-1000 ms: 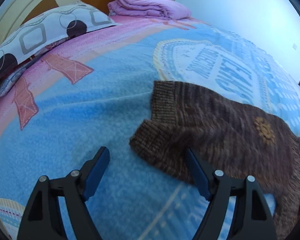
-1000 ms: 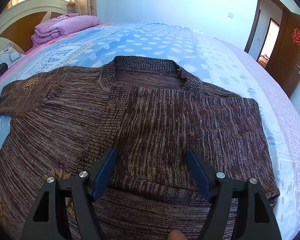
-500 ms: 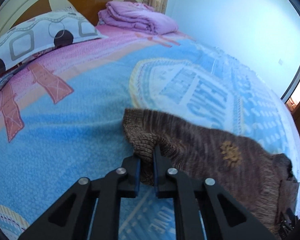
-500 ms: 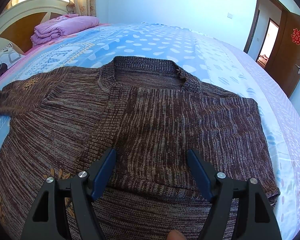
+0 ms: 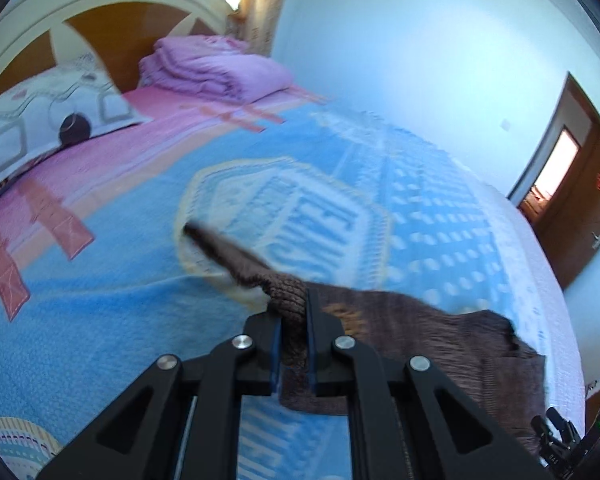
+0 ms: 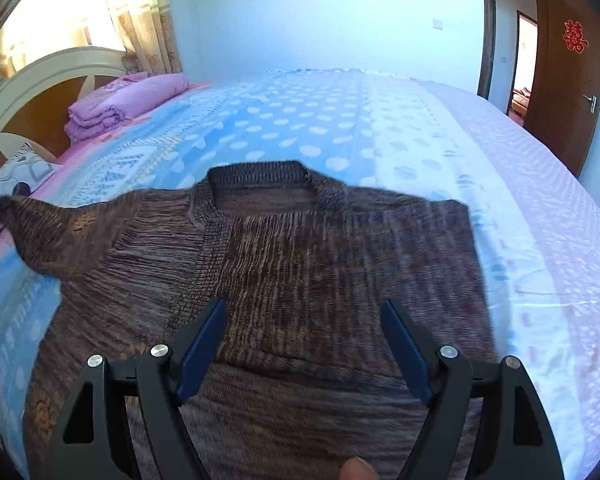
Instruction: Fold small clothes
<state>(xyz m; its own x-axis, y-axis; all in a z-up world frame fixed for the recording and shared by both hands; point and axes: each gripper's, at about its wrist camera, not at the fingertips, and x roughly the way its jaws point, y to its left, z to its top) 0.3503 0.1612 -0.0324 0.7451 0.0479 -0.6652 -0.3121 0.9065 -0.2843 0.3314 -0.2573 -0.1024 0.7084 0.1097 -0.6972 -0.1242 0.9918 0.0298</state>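
Note:
A small brown knitted sweater lies flat on the blue patterned bedspread, neck hole away from me. Its right side looks folded in over the body. My left gripper is shut on the cuff of the left sleeve and holds it lifted off the bed. The raised sleeve shows at the left of the right wrist view. My right gripper is open and empty, above the sweater's lower body.
A folded purple quilt and a patterned pillow lie by the headboard. A wooden door and open doorway stand at the far right. The bedspread stretches around the sweater.
My left gripper closed on the sleeve cuff and lifted it up and toward the sweater's body. The right gripper rose a little and stayed open.

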